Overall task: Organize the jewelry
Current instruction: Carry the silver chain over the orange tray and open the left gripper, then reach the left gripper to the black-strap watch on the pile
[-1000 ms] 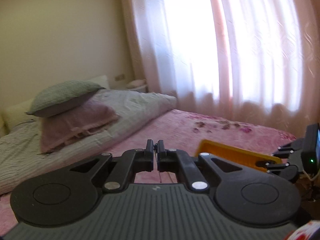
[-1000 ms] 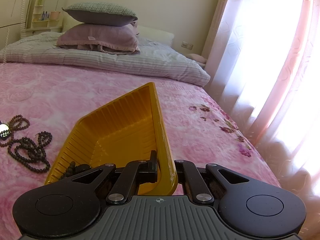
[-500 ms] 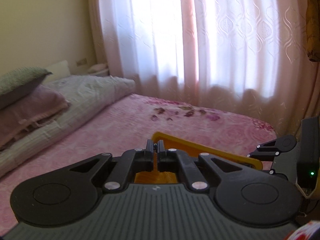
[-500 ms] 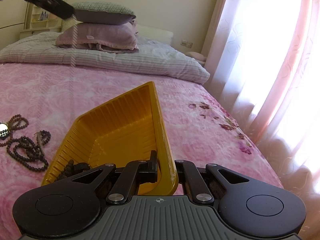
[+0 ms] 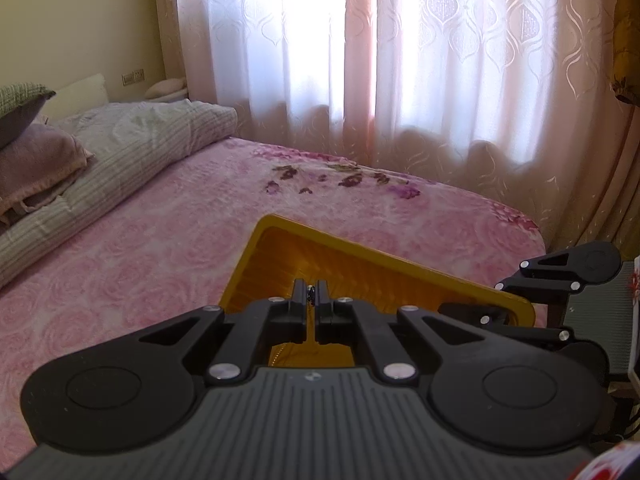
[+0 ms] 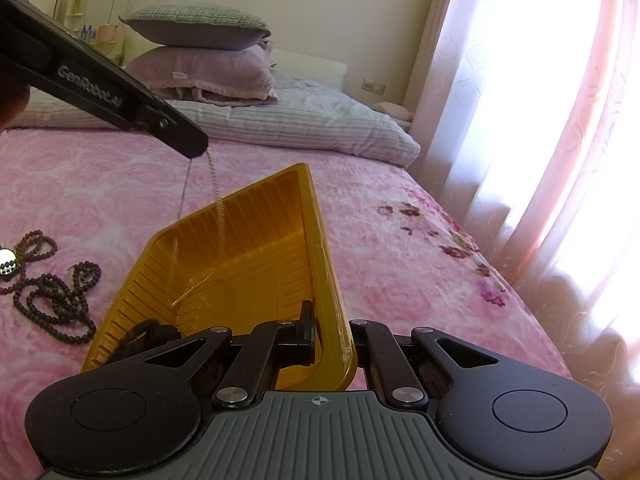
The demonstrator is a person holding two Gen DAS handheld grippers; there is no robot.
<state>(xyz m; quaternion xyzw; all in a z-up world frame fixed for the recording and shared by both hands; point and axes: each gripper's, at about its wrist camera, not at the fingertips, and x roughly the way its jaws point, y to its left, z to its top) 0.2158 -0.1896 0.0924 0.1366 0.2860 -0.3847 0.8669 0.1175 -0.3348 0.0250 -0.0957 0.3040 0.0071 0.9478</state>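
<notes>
The left gripper (image 6: 196,148) is clamped on a thin, pale, fine-link chain necklace (image 6: 214,184), its two black fingers pressed together with only a sliver of chain visible between them. It hangs above the open yellow ribbed plastic tray (image 6: 248,264), angled downward. The chain drops from its tip in a long loop, and the loop's lower end lies on the tray's ribbed floor, toward the tray's left side.

The right gripper (image 6: 332,336) is closed on the tray's right-hand wall at the near corner, one finger inside the tray and the other outside it. The tray is tipped, its far end raised off the bed.

Inside the tray, at its near left corner, sits a dark clump of beaded jewellery (image 6: 148,332) (partly hidden behind the gripper's linkage, so its exact form is unclear).

Left of the tray, on the pink rose-patterned bedspread (image 6: 400,264), lies a tangled string of dark brown round beads (image 6: 52,296). At its far left end is a small round silver-faced piece (image 6: 7,258), cut off by the edge of the view.

Beyond the tray, a striped grey-white quilt (image 6: 304,120) lies rolled across the bed, with a mauve pillow (image 6: 208,70) and a grey-green checked pillow (image 6: 196,26) stacked on it. To the tray's right, sheer pink curtains (image 6: 540,120) glow with daylight.
</notes>
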